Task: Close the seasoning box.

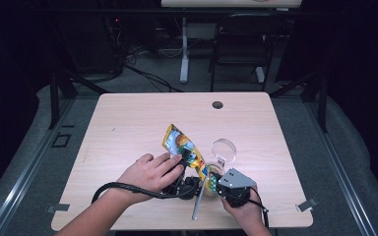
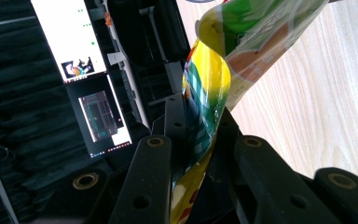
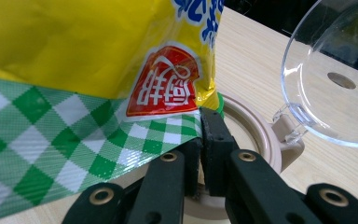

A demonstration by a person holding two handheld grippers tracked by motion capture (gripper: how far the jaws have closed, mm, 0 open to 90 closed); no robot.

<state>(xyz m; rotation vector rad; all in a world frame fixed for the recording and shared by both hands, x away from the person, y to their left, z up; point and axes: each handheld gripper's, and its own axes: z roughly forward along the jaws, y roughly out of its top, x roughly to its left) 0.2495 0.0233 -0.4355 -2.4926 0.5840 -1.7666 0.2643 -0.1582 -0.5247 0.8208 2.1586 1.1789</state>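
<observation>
At the near edge of the table (image 1: 128,123), the right gripper (image 1: 215,181) has its jaws pinching the checkered bottom corner of a yellow snack bag (image 3: 74,70). The left gripper (image 1: 183,158) has its jaws clamped on the same bag farther up, the foil twisting between them. The bag slants over a beige jar (image 3: 261,135), near the table's front. Its clear hinged lid (image 1: 224,150) stands open just beyond.

High view looks down; gripper views closely share the snack bag (image 1: 184,150).
</observation>
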